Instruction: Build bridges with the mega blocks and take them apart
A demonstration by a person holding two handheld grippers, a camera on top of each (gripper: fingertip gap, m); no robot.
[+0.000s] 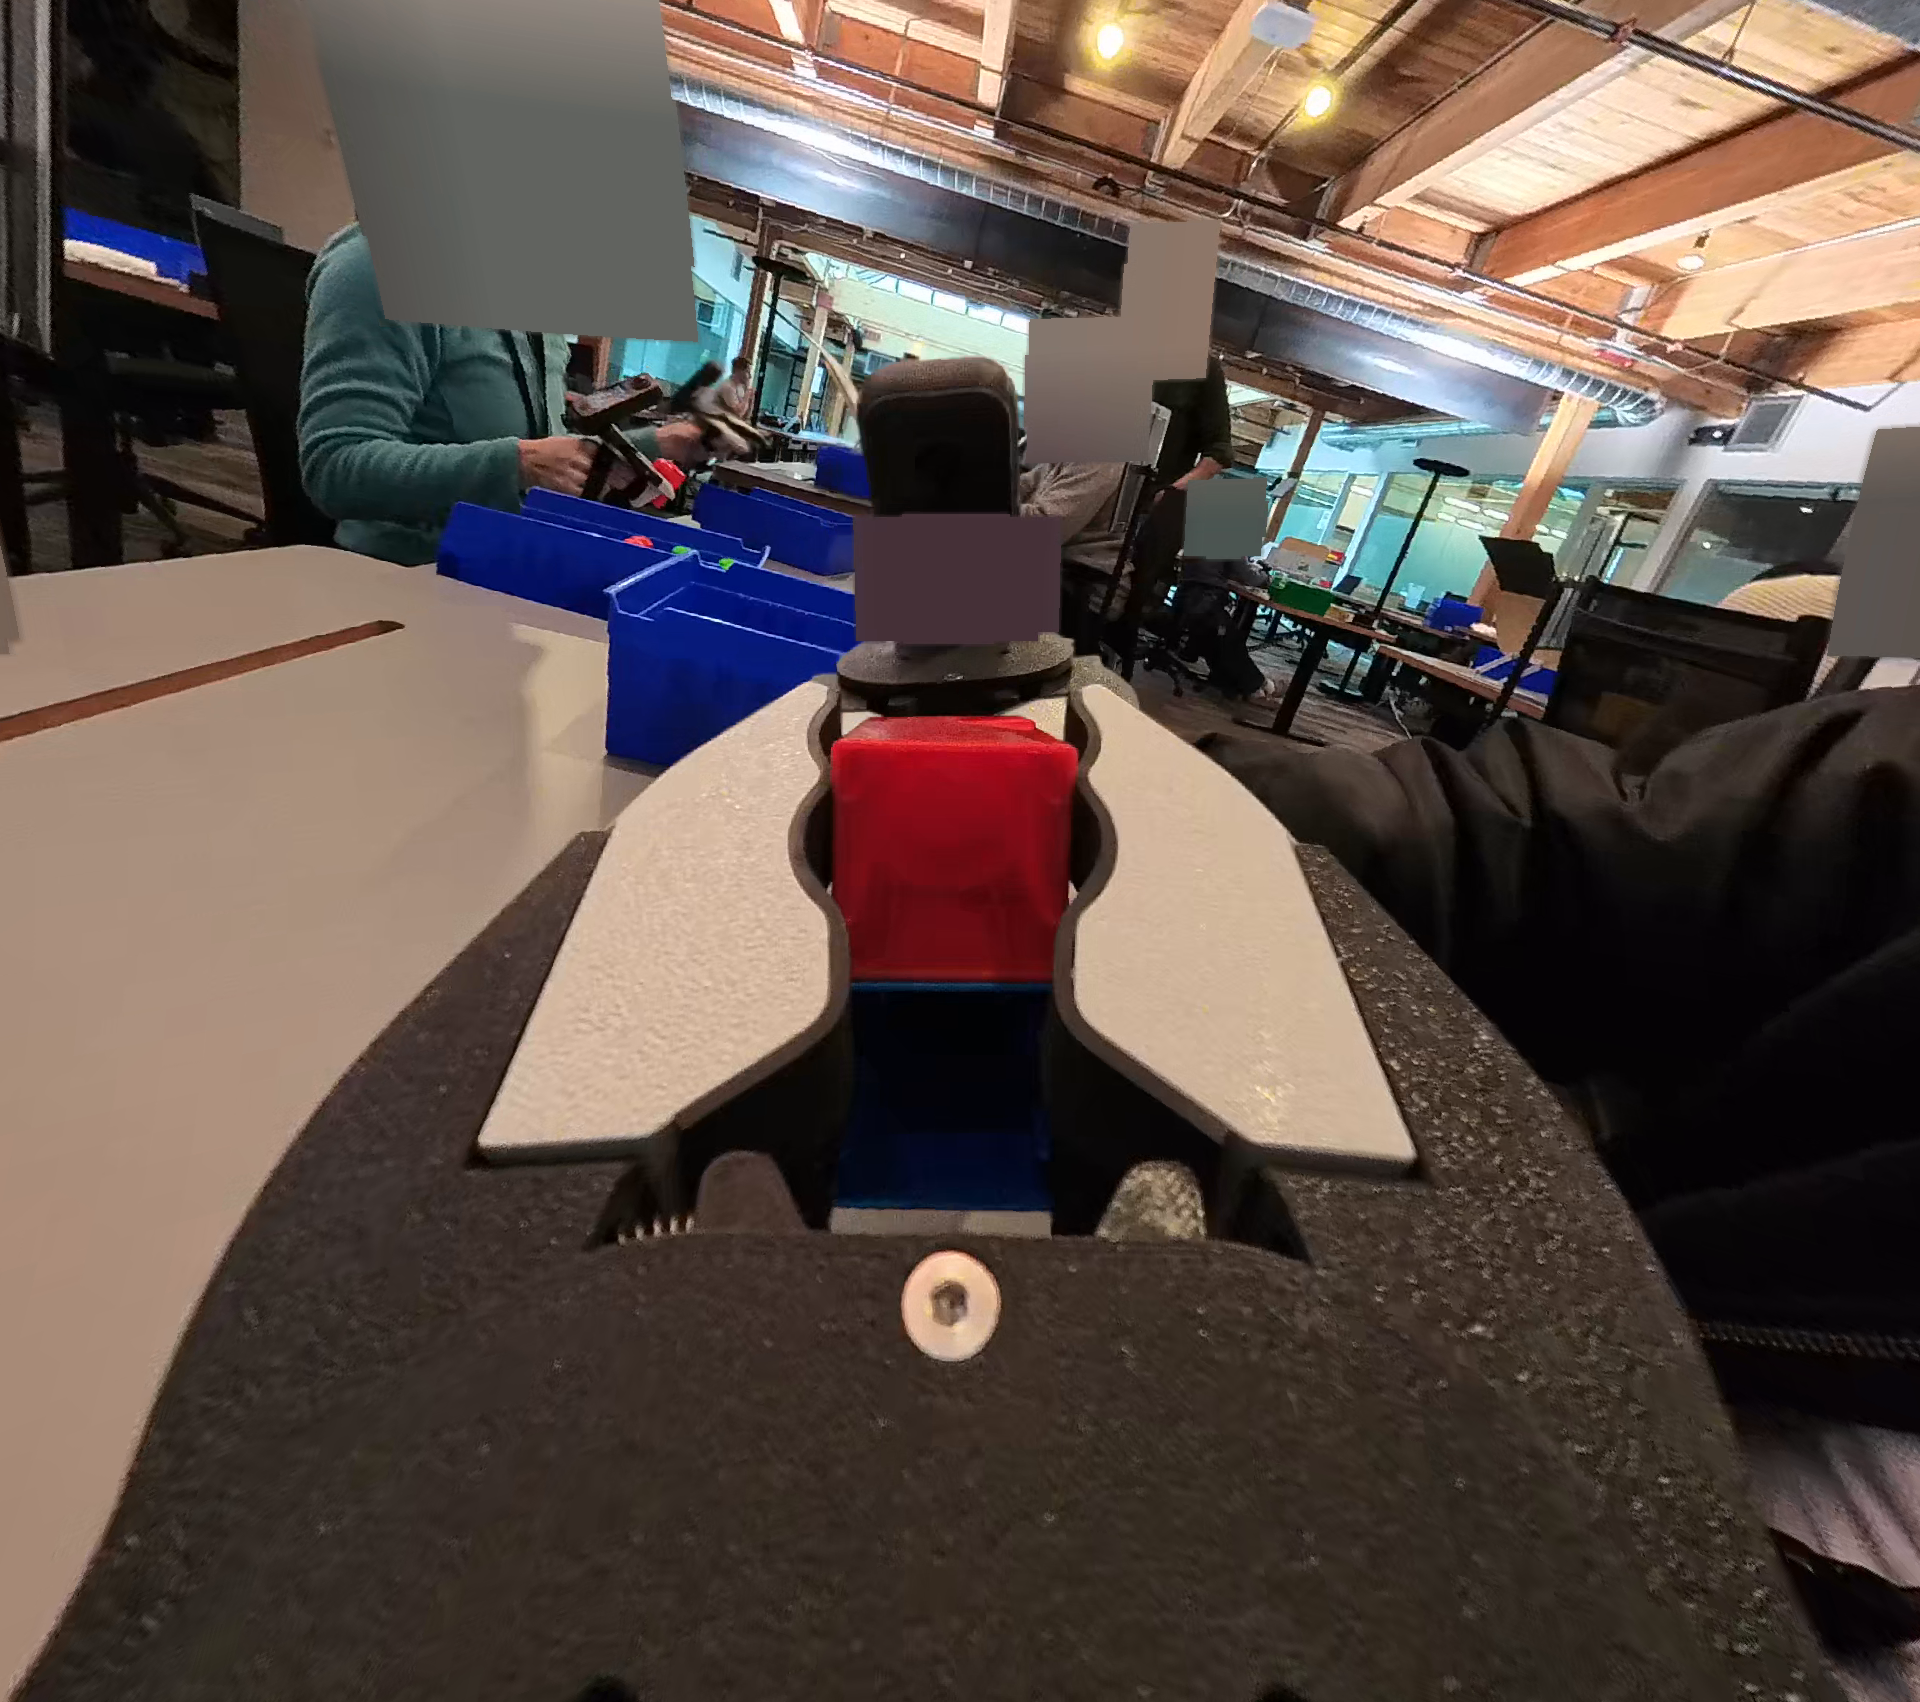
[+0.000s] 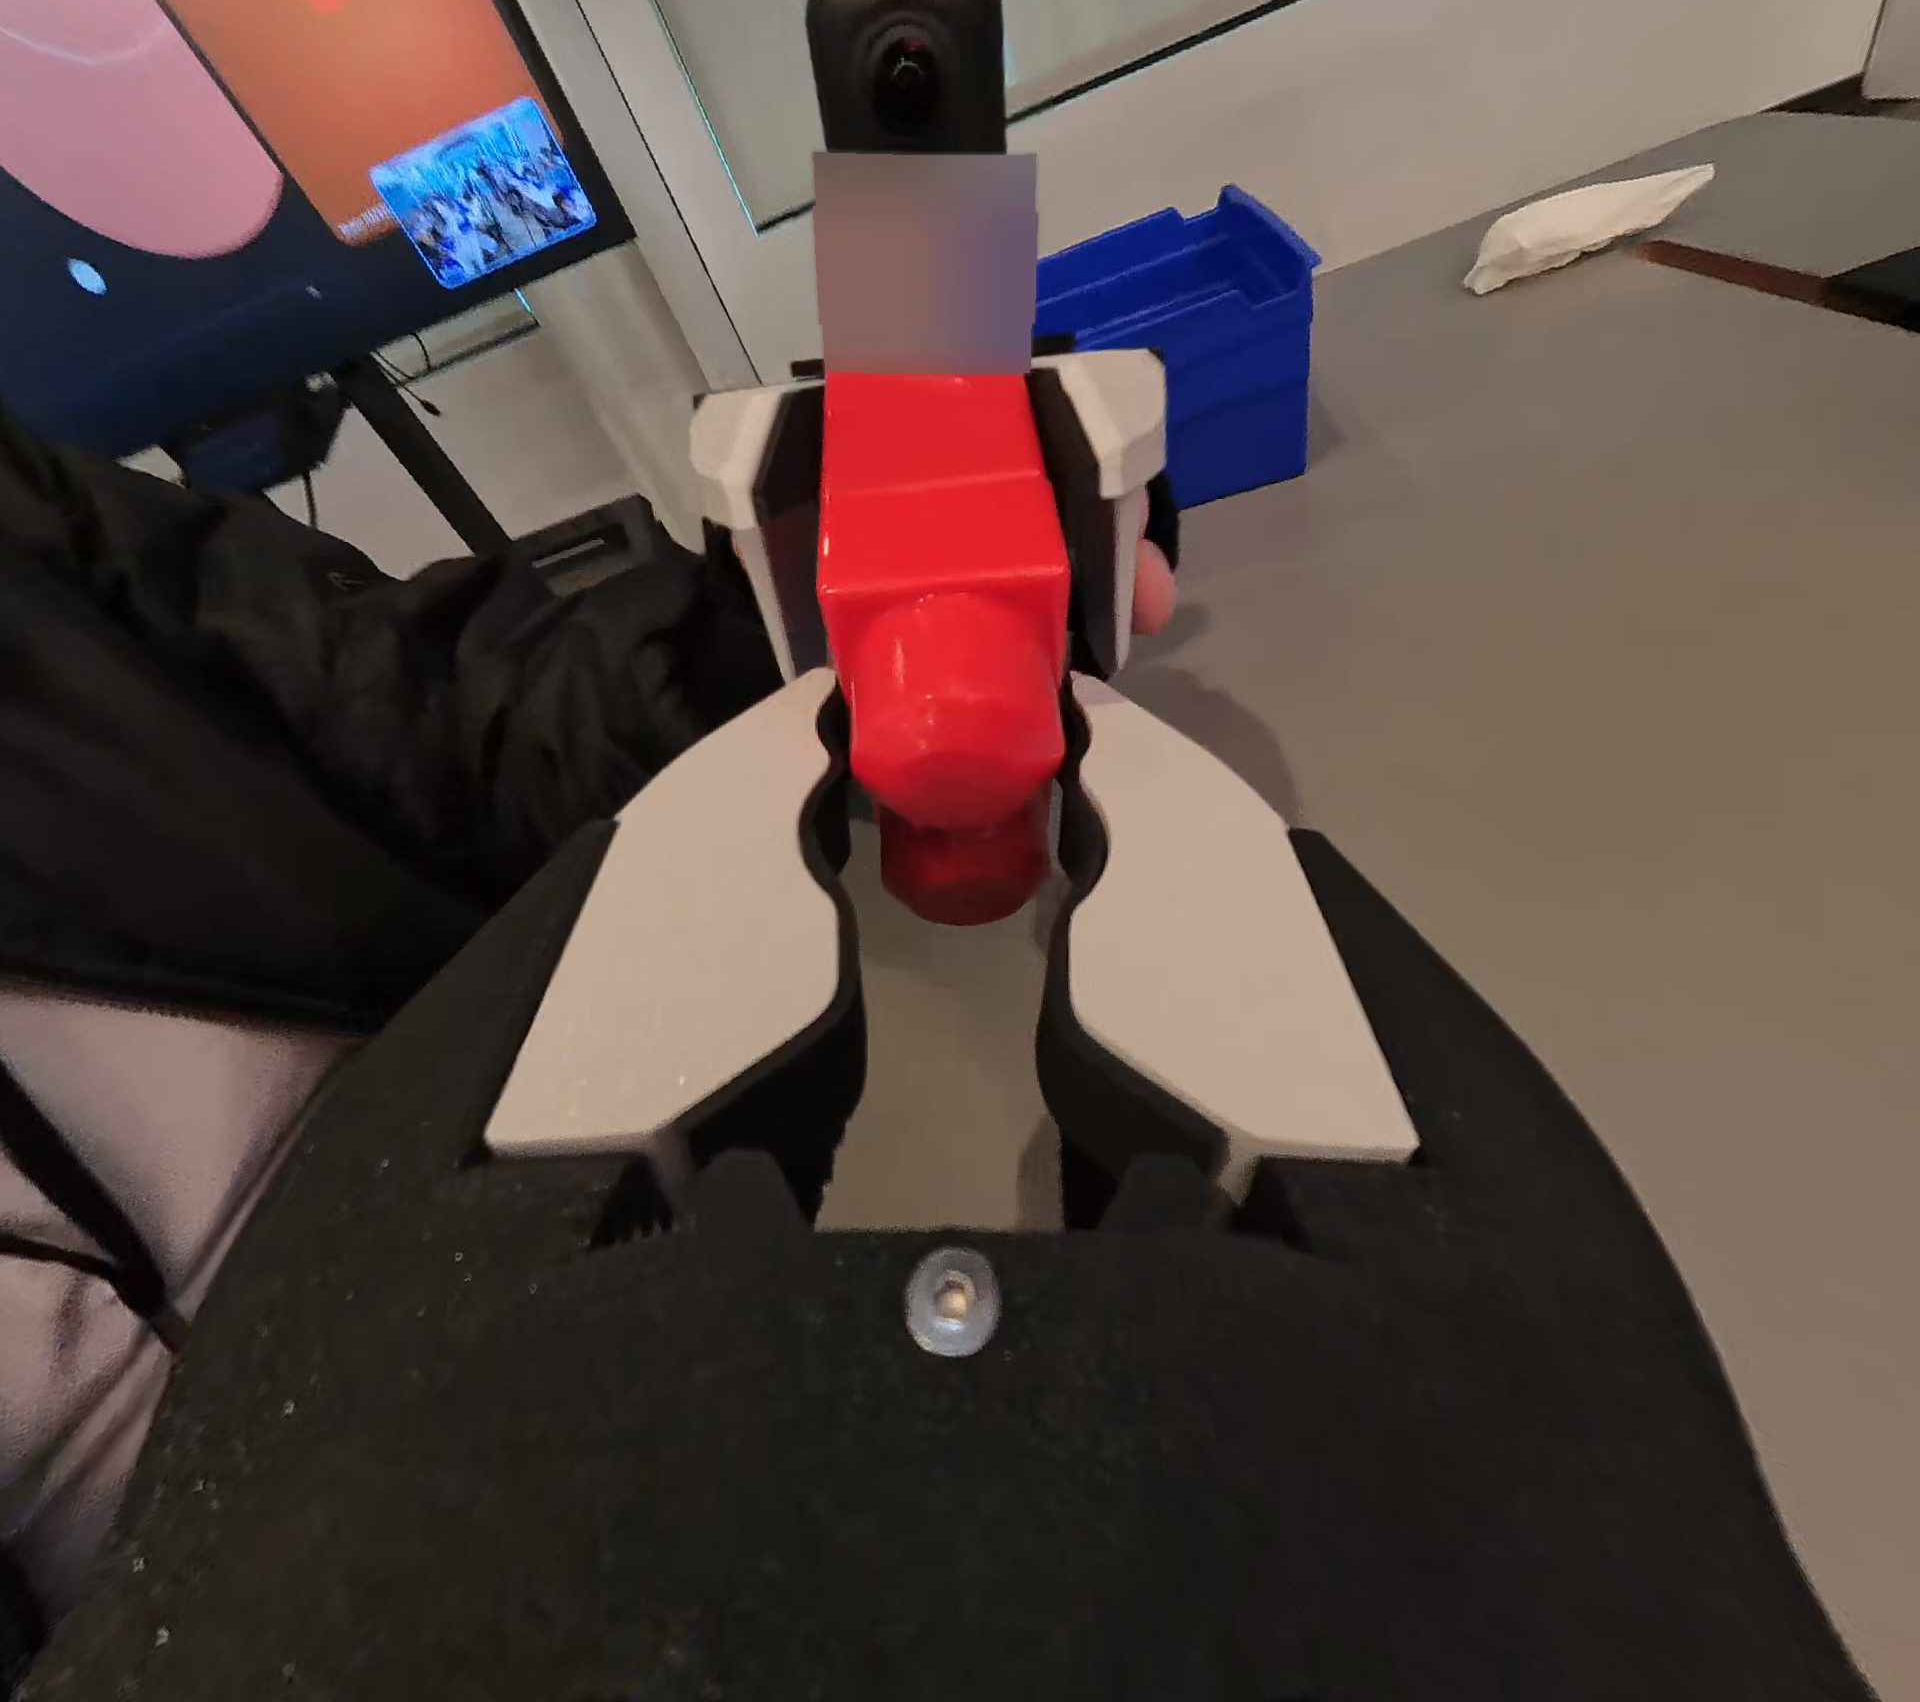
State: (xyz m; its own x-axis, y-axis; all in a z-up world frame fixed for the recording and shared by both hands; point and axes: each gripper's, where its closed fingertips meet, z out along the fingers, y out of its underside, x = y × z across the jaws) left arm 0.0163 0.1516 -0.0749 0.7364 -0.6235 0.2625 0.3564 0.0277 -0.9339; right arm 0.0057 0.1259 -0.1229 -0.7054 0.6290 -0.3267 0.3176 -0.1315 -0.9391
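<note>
The two tools face each other above the counter [image 2: 1558,717], sharing one short stack of blocks whose long axis runs along both tools' fingers. The left tool [image 1: 951,779] is clenched on the stack, a red block [image 1: 951,852] toward its tips and a blue block [image 1: 940,1091] deeper in, at 6 o'clock from the red. In the right wrist view the right tool [image 2: 951,748] is closed on the studded end of a red block [image 2: 940,530]; the left tool holds the far end at 12 o'clock. Whether one red block or two is shared cannot be told. Separation would likely mean pulling straight apart along this axis. A blue bin [image 2: 1216,364] stands at 1 o'clock.
</note>
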